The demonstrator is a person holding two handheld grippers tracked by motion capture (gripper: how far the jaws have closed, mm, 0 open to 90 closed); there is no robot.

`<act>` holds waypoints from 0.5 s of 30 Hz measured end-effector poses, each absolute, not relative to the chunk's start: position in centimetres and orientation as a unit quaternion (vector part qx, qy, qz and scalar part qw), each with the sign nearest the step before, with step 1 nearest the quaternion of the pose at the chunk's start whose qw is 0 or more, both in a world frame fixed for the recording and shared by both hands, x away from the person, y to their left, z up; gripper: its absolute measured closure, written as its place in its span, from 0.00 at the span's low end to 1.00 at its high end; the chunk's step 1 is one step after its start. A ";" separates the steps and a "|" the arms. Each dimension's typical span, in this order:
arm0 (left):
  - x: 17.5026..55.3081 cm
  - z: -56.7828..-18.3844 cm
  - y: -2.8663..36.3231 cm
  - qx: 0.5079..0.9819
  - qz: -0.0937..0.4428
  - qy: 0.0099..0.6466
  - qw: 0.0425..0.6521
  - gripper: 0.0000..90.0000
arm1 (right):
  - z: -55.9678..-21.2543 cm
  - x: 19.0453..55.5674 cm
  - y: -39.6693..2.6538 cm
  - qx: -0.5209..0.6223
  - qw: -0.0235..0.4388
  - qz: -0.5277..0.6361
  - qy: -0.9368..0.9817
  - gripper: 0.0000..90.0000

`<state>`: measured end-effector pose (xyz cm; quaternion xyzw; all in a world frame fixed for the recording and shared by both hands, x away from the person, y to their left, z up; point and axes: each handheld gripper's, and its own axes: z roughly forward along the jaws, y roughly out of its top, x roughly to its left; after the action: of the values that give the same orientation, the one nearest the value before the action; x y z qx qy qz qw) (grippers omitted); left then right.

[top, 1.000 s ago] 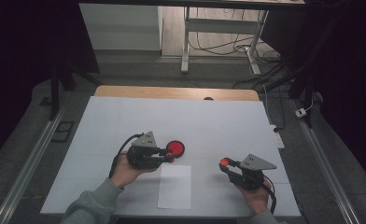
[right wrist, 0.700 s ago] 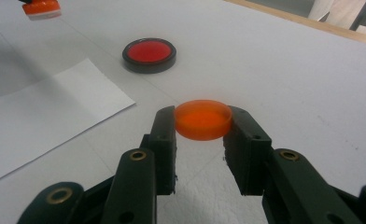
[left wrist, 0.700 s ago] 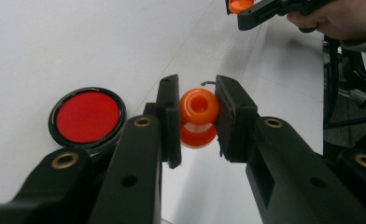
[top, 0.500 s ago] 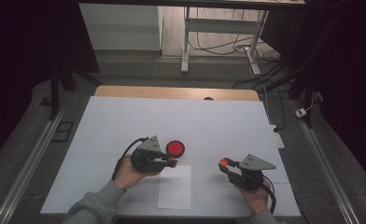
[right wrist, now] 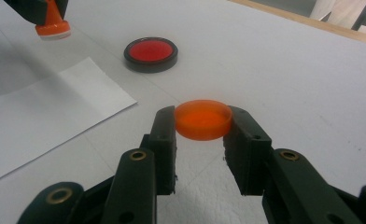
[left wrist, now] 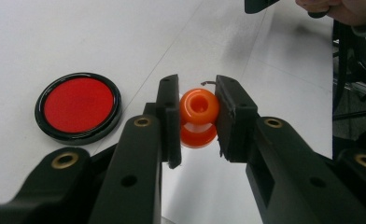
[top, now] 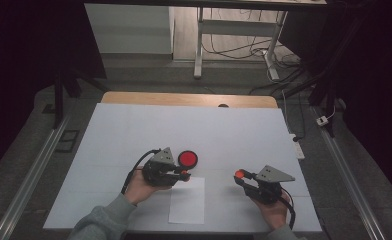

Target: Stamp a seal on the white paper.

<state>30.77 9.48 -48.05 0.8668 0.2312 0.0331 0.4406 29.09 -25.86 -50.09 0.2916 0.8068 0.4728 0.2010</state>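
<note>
I've got the L gripper [left wrist: 197, 116] pinching an orange stamp [left wrist: 198, 116], held just beside the red ink pad [top: 187, 158] and over the top edge of the paper sheet [top: 187, 200]. R gripper [right wrist: 203, 123] is clamped on an orange round lid [right wrist: 203, 119], well to the right of the ink pad, w/ the white counter [top: 234, 135] underneath.

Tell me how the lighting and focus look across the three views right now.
High view: dark surround, white table evenly lit, small things soft. Left gripper view: orange stamp in the left gripper sharp, near jaws blurred, reflection beneath. Right gripper view: orange cap in the right gripper crisp, paper sheet dim.
</note>
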 end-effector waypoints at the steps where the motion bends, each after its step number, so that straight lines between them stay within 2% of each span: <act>1: 30.7 -48.1 9.4 0.867 0.033 0.231 0.440 0.81 | -50.1 29.1 -25.8 0.292 0.201 0.473 0.807 0.72; 15: 30.2 -49.8 8.3 0.878 0.026 0.223 0.422 0.81 | -50.2 29.1 -25.8 0.291 0.201 0.471 0.808 0.72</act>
<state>30.23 8.34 -49.81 0.8781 0.2233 0.0262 0.4223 29.12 -25.82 -50.15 0.2914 0.8080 0.4710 0.2008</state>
